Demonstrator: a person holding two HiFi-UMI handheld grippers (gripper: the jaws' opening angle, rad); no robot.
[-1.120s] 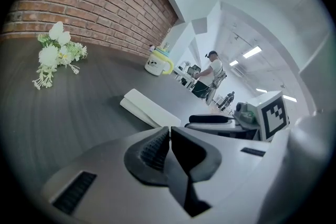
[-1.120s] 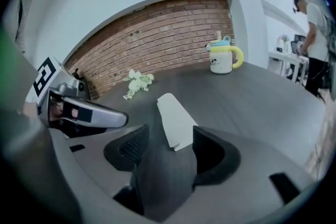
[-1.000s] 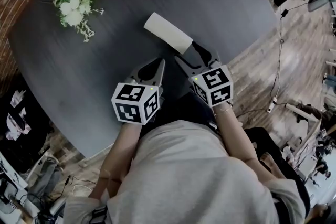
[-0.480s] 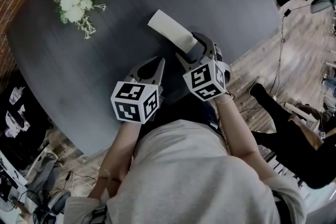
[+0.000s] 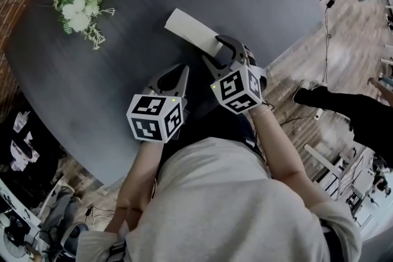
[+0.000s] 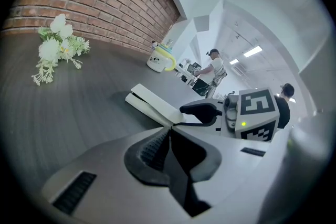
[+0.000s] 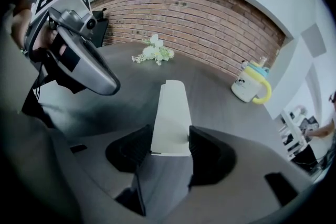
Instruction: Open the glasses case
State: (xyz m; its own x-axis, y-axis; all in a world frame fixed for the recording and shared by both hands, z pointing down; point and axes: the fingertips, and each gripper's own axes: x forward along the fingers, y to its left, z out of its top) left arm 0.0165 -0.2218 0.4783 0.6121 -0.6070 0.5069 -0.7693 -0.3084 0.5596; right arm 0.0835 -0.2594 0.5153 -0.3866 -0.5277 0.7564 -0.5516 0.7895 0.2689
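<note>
The dark table [image 5: 110, 89] held the white glasses case [image 5: 190, 32] at upper centre of the head view. The right gripper [image 5: 224, 53] had rolled, its jaws just closing to pinch the case's near end. The left gripper [image 5: 180, 73], jaws pressed together, waited lower left. Opening could likely begin.

right hand-held gripper [image 5: 213, 51]: jaws just closing on glasses case [image 5: 187, 27] end | flowers [image 5: 77, 12]: far-left

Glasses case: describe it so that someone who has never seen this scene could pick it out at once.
On the dark table, look by the person's edge, at the right gripper, whose fingers have just been closing. The glasses case is the long, flat, white slab clamped there by one end, unlike the flower sprig and the yellow-handled mug.
</note>
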